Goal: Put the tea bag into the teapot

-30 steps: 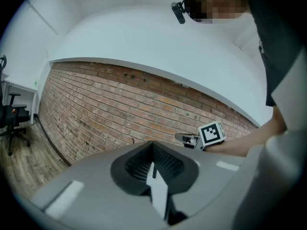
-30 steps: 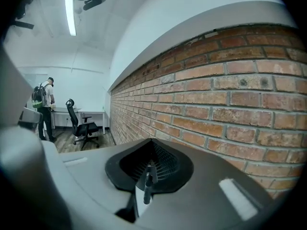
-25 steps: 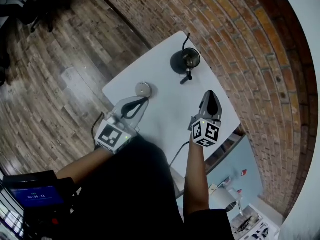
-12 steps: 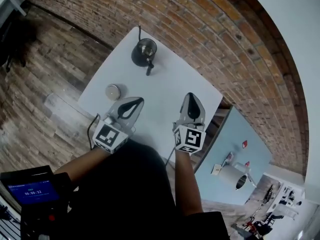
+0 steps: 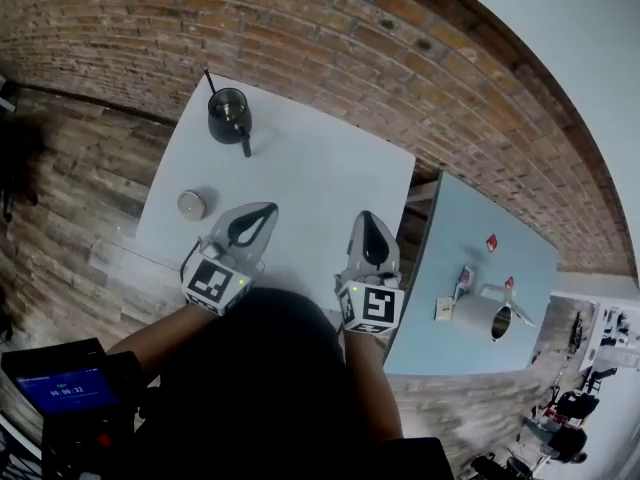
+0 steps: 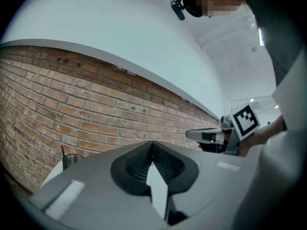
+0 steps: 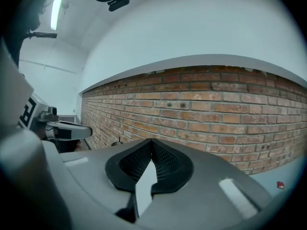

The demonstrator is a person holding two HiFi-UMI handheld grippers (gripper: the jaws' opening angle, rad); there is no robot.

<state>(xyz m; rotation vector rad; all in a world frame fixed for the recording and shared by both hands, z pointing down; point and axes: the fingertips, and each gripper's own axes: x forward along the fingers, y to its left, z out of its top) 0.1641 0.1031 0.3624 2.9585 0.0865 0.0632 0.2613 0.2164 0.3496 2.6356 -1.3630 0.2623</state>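
Teapot [image 5: 229,115] sits well beyond left gripper [image 5: 270,209]; right gripper [image 5: 366,218] farther off.

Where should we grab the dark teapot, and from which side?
Probably the straight handle sticking out of the teapot toward the person. Come from the near side and close across it. The round body looks too wide to grip.

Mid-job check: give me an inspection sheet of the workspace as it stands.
Surface: white table, mostly bare.
Job's things: dark teapot at the far left corner; tea bag not seen.
Clutter: small round disc, maybe a lid, near the left edge.
Grippers: left gripper and right gripper both shut, empty.
Cables: dark cable by the left gripper.
Surroundings: brick wall, wooden floor, blue table bearing a white jug.
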